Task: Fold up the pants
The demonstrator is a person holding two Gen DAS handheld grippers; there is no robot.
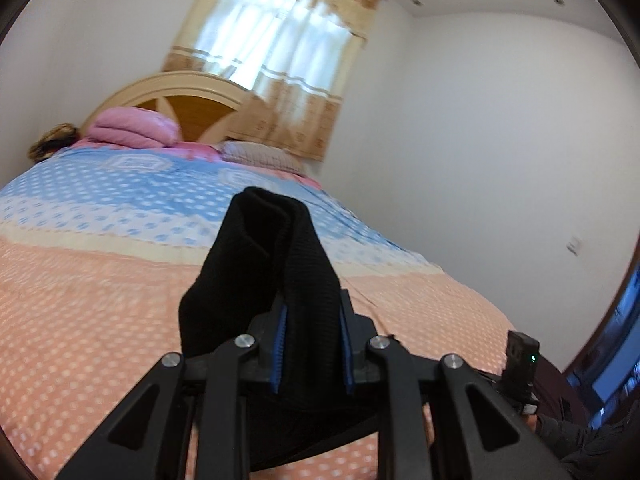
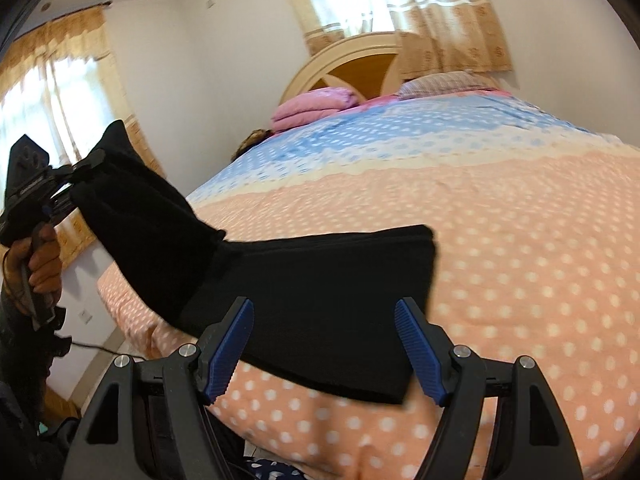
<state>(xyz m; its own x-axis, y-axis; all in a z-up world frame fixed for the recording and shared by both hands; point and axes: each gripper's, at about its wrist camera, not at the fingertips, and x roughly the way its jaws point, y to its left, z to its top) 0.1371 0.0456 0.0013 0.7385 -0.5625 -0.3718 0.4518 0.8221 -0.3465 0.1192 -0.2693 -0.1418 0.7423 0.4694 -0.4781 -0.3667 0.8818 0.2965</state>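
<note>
Left hand-held gripper [image 2: 86, 164] lifts black pants [image 2: 320, 300] off the bed [image 2: 520, 240].

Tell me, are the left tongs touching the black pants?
Touching. The left wrist view shows the left tongs shut on the black pants, cloth pinched between both blue pads.

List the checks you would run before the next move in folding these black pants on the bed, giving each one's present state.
1. Left gripper shut on the pants: ok.
2. Right gripper holding cloth: not ok, jaws open.
3. Far part of the pants lying flat on the bed: ok.
4. Held end lifted off the bed: ok.
5. Layers aligned inside the fold: cannot tell.
</note>
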